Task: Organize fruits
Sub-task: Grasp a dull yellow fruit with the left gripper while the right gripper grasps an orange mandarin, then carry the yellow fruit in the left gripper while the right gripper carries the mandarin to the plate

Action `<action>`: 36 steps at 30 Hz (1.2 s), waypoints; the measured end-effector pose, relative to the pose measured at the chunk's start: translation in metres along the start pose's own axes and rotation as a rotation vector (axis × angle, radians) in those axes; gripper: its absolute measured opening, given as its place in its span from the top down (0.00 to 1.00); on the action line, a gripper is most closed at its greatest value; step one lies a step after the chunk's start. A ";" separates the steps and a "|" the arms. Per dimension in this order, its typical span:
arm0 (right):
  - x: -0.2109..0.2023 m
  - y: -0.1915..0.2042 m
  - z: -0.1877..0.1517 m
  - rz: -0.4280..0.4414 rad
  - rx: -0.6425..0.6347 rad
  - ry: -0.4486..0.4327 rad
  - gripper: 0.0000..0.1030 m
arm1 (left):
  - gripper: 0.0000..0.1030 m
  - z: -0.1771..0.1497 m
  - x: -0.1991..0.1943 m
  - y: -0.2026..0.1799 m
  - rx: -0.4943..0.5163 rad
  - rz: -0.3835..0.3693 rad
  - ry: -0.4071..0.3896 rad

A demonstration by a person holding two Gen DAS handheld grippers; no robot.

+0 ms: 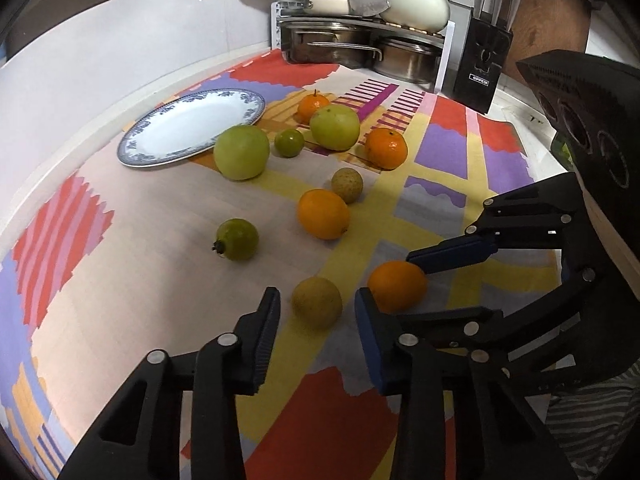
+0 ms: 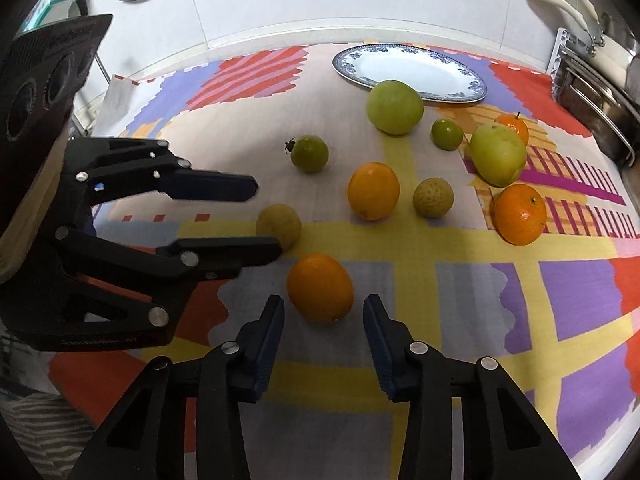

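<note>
On the patterned cloth (image 1: 160,280) a small yellow-brown fruit (image 1: 317,303) (image 2: 280,224) lies between the fingers of my left gripper (image 1: 318,292) (image 2: 267,218), with a thin gap showing on each side. An orange (image 2: 320,286) (image 1: 396,286) lies between the fingers of my right gripper (image 2: 324,300) (image 1: 404,286); one finger almost touches it, and a slit shows at the other. Both grippers point steeply down, side by side. An empty blue-rimmed plate (image 1: 192,126) (image 2: 408,70) sits at the back.
Loose fruit lies between grippers and plate: two big green apples (image 1: 241,152) (image 1: 334,127), mandarins (image 1: 386,148), another orange (image 1: 323,214), a tan fruit (image 1: 347,185), small green ones (image 1: 237,239). A pot rack (image 1: 360,48) and a knife block (image 1: 482,68) stand behind.
</note>
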State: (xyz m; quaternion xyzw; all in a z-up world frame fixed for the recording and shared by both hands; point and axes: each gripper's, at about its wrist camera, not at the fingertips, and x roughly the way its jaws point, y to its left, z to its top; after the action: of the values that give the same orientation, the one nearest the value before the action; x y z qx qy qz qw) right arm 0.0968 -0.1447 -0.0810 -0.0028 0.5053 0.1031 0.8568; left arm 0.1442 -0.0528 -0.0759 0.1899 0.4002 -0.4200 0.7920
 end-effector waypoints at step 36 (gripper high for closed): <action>-0.034 -0.023 0.065 -0.016 -0.024 -0.161 0.67 | 0.74 0.055 -0.038 0.030 -0.238 0.199 -0.152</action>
State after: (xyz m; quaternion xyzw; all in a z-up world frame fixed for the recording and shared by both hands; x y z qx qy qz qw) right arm 0.1411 -0.1661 -0.0220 -0.0086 0.4334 0.1022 0.8954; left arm 0.1823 -0.0515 -0.0130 0.1010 0.3653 -0.3023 0.8746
